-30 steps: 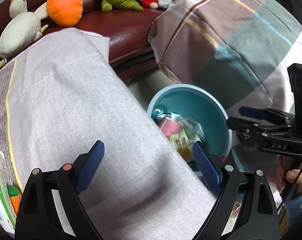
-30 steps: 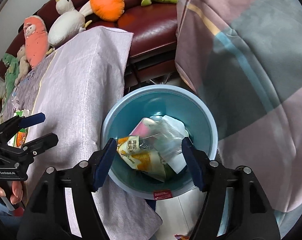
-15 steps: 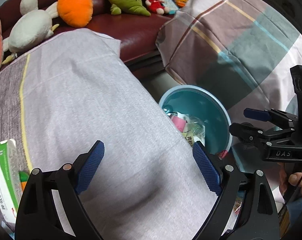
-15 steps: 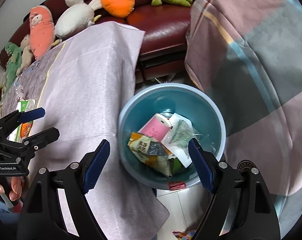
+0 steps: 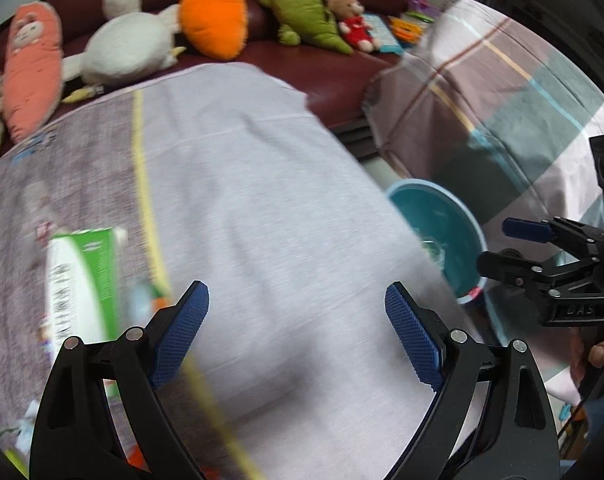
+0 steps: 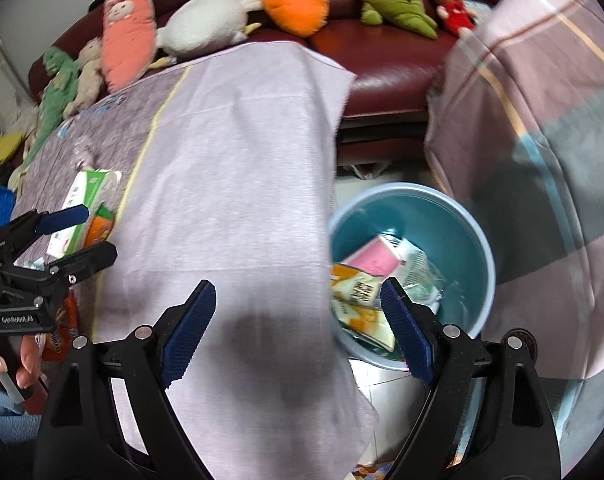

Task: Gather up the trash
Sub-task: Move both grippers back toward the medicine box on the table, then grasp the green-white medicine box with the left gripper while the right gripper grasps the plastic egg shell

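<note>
A teal bin point(image 6: 458, 224) stands on the floor beside the cloth-covered table point(image 6: 230, 180). It holds a pink packet point(image 6: 372, 260), a yellow wrapper point(image 6: 358, 304) and clear plastic point(image 6: 418, 272). In the left wrist view the bin point(image 5: 442, 216) is at the right, half hidden by the cloth. A green-and-white carton point(image 5: 82, 276) lies on the table at the left, also seen as the carton point(image 6: 86, 196) beside an orange packet point(image 6: 100, 230). My left gripper point(image 5: 296, 312) hangs open over bare cloth. My right gripper point(image 6: 298, 304) is opening, with nothing between its jaws, over the cloth's edge left of the bin.
A maroon sofa point(image 5: 342, 80) behind the table carries plush toys: an orange carrot point(image 5: 214, 20), a white duck point(image 5: 126, 48), a green dinosaur point(image 5: 306, 16). A plaid blanket point(image 6: 542, 100) hangs right of the bin. Tiled floor point(image 6: 374, 384) shows below it.
Both grippers have swung left and up, from over the bin to over the tablecloth. The right jaws have widened. The green carton has come further into view.
</note>
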